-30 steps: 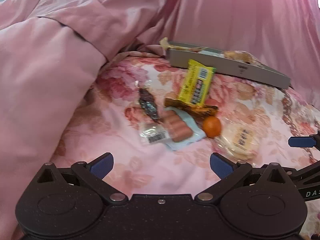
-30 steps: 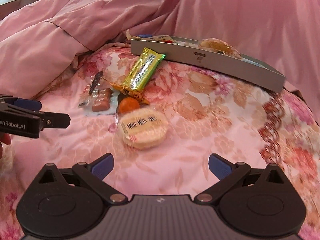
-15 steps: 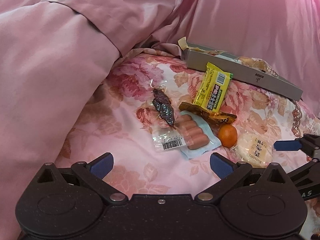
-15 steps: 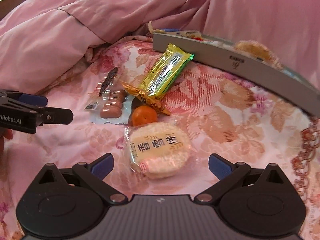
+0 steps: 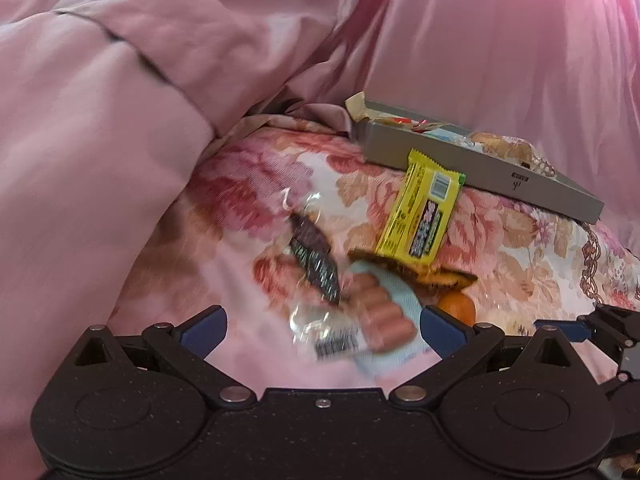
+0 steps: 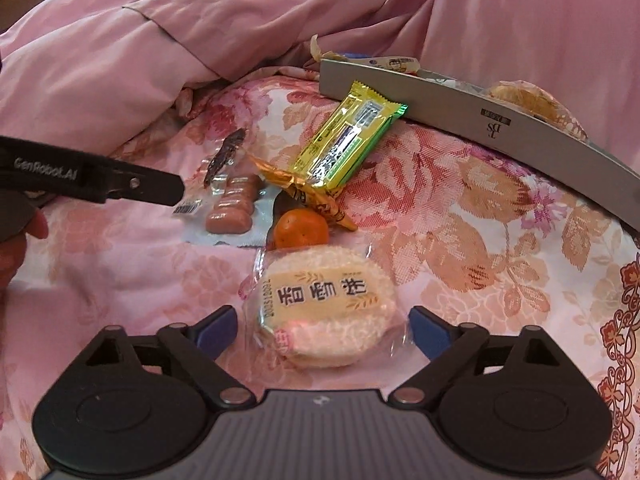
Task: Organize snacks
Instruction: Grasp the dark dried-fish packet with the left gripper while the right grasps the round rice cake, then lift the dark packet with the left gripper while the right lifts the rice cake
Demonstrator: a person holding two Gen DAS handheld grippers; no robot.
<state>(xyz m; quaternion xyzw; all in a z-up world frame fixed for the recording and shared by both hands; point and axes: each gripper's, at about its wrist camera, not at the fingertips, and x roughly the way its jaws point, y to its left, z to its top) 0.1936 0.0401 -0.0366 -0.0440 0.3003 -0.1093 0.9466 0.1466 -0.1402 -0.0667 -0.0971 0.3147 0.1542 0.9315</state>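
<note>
Snacks lie on a floral bedspread. My left gripper (image 5: 322, 326) is open, its fingers either side of a clear packet with a dark snack (image 5: 316, 264) and a sausage pack (image 5: 384, 312). My right gripper (image 6: 322, 326) is open around a round rice cracker pack (image 6: 324, 306). Past it lie a small orange (image 6: 301, 229), a gold wrapper (image 6: 308, 194) and a yellow-green bar (image 6: 346, 140) that leans on a grey box (image 6: 500, 120) holding other snacks. The bar (image 5: 424, 216) and the box (image 5: 480, 168) also show in the left wrist view.
A pink duvet (image 5: 100, 140) is piled along the left and back. The left gripper's arm (image 6: 92, 178) reaches in from the left in the right wrist view. The right gripper's fingertip (image 5: 560, 326) shows at the right edge of the left wrist view.
Both grippers have moved forward and down toward the snacks. The sausage pack now sits between my left fingers and the rice cracker between my right fingers.
</note>
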